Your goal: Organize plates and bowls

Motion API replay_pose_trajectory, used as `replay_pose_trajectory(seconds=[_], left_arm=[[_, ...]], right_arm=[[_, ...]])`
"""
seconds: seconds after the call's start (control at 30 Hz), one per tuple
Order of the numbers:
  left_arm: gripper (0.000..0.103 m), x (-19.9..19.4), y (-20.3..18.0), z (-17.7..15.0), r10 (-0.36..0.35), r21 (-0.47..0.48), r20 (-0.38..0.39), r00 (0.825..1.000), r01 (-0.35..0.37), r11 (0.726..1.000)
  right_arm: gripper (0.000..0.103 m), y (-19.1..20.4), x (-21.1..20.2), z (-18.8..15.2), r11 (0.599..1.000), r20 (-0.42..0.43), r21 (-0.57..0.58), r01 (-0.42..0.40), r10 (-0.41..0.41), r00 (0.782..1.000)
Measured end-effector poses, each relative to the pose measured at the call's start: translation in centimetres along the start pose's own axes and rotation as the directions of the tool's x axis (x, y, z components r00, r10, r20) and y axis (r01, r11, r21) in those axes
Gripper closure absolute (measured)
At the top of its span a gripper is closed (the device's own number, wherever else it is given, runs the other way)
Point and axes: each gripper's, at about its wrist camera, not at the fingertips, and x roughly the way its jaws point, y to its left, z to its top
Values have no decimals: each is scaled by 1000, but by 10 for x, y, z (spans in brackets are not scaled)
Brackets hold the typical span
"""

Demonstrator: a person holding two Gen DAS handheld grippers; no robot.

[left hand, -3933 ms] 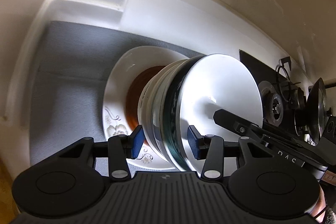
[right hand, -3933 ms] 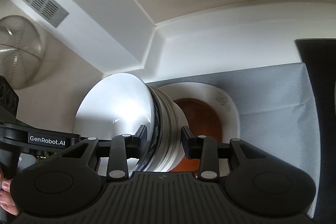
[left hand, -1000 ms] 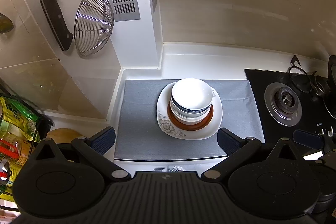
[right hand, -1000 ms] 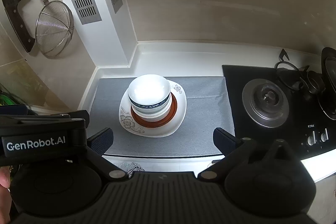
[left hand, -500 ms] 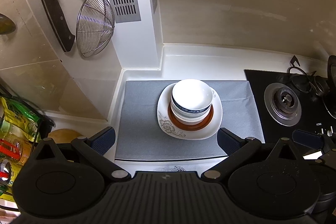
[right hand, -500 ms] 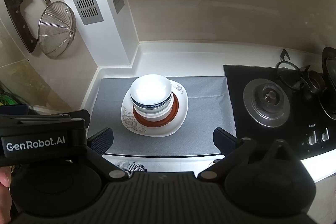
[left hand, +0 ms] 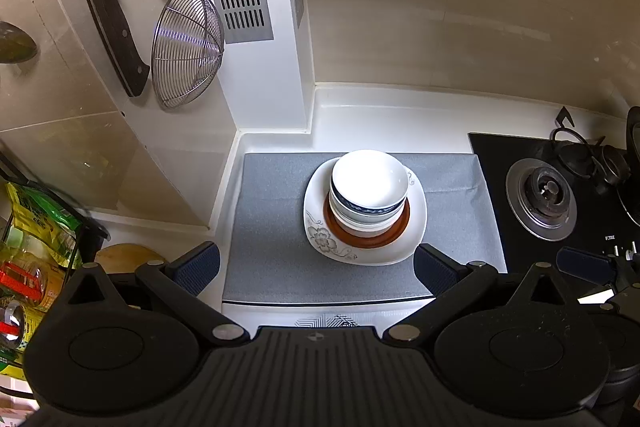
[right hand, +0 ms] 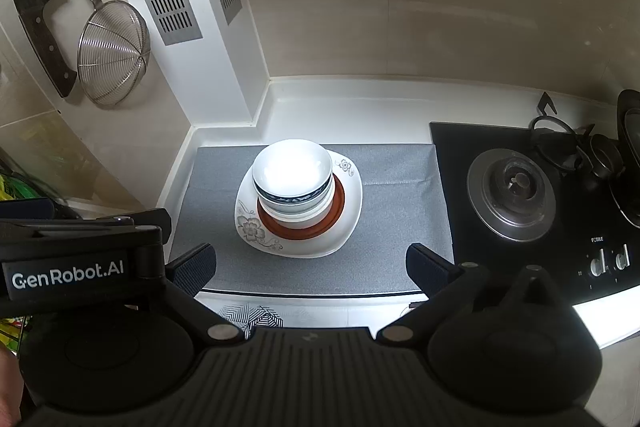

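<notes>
A stack of white bowls (left hand: 370, 185) (right hand: 293, 173), one with a blue rim band, stands on a brown plate (left hand: 394, 229) (right hand: 338, 205). That plate lies on a white square plate with a flower print (left hand: 320, 239) (right hand: 248, 227), on a grey mat (left hand: 272, 227) (right hand: 396, 195). My left gripper (left hand: 316, 267) is open and empty, held back above the counter's front edge. My right gripper (right hand: 310, 265) is open and empty too, also well short of the stack.
A black gas hob (left hand: 540, 193) (right hand: 514, 187) lies right of the mat, with a pan (right hand: 628, 163) at the far right. A knife (left hand: 110, 7) and a wire strainer (left hand: 186, 47) hang on the left wall. Food packets (left hand: 36, 219) stand at the left.
About four seconds ago both grippers were closed around the bowl stack over the plates. They have let go, opened wide and pulled back. In the last second hardly anything moved.
</notes>
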Motion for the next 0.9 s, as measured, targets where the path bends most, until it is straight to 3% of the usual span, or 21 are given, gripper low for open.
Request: replay_pose_trajectory(seconds=[0.9], left_arm=[[0,2,3,-4,-26,11,-3,1000,26,1000]], right_arm=[[1,-1,-2,-6,1000,-3,5,10,-10,1000]])
